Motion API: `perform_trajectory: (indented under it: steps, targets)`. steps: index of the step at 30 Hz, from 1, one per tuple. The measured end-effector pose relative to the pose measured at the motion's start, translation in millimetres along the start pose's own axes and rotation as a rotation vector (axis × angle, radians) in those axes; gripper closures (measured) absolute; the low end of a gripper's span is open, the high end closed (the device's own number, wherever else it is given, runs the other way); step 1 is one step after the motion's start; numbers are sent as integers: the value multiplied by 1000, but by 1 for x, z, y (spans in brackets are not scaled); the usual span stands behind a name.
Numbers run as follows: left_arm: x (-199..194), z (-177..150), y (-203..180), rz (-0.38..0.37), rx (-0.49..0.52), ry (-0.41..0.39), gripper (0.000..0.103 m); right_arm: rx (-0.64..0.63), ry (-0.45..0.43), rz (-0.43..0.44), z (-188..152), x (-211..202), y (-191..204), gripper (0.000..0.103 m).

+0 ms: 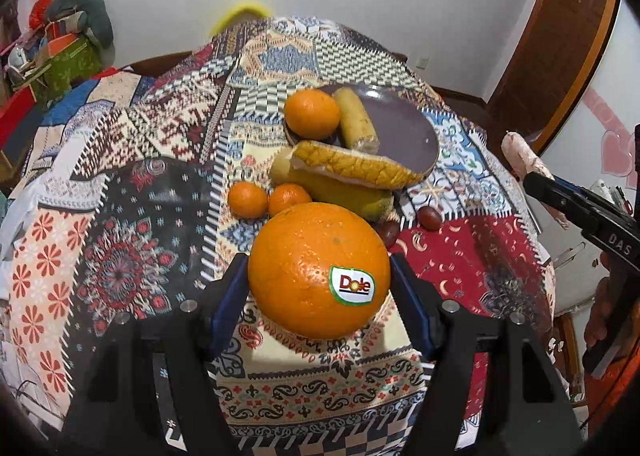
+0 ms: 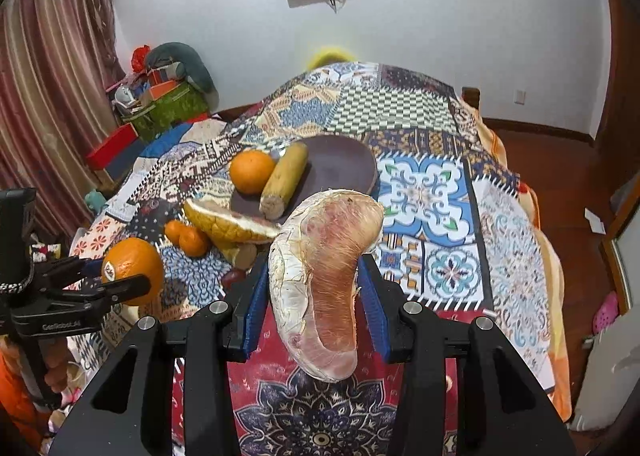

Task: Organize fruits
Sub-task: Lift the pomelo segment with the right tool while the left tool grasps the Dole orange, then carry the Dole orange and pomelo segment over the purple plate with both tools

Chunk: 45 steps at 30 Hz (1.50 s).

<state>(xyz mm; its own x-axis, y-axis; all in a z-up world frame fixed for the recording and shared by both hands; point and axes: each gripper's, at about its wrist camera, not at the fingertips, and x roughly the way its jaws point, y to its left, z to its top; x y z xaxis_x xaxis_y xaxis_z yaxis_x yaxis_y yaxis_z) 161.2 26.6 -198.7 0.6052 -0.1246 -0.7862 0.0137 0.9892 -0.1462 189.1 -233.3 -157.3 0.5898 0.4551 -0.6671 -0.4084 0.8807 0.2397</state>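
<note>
Clamped between the left gripper's (image 1: 320,288) blue pads, a big orange (image 1: 319,270) with a Dole sticker hangs above the patchwork cloth (image 1: 120,184), bare patterned fabric lying open at 9 o'clock. Toward 12 o'clock the way is crowded: two mandarins (image 1: 248,199), a yellow corn cob (image 1: 340,188) under a pomelo rind wedge (image 1: 356,166), then a dark plate (image 1: 404,128) carrying another orange (image 1: 312,114) and a second cob (image 1: 355,120). Two dark dates (image 1: 430,217) sit at 1 o'clock. The right gripper (image 2: 316,296) is closed on a peeled pink pomelo segment (image 2: 324,276), with the cloth's right edge dropping off at 3 o'clock.
</note>
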Motion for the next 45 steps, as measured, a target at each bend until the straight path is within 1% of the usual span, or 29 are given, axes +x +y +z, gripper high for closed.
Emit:
perform_trajectory:
  steps: [7,13,22,27,35,38,41,45]
  targets:
    - [-9,30,-8,-20,10,-70,34,-18,-36,-8,15,-1,2,63]
    - [-5,62,-18,-40,27,-119,34,-34,-64,-10,31,4,0,63]
    - [18,107,-31,-43,66,-146,34,-54,-112,-23,55,15,-4,63]
    - [34,126,-31,-52,63,-147,34,-63,-123,-25,68,28,-6,63]
    - [64,152,-22,-50,57,-128,34,-108,-94,-27,84,64,-6,63]
    - [79,160,-21,-47,63,-108,34,-109,-61,-18,88,82,-10,63]
    - [95,167,-18,-57,59,-78,34,-126,-29,-31,89,98,-12,63]
    - [110,169,-18,-51,66,-47,34,-153,26,-40,88,119,-12,63]
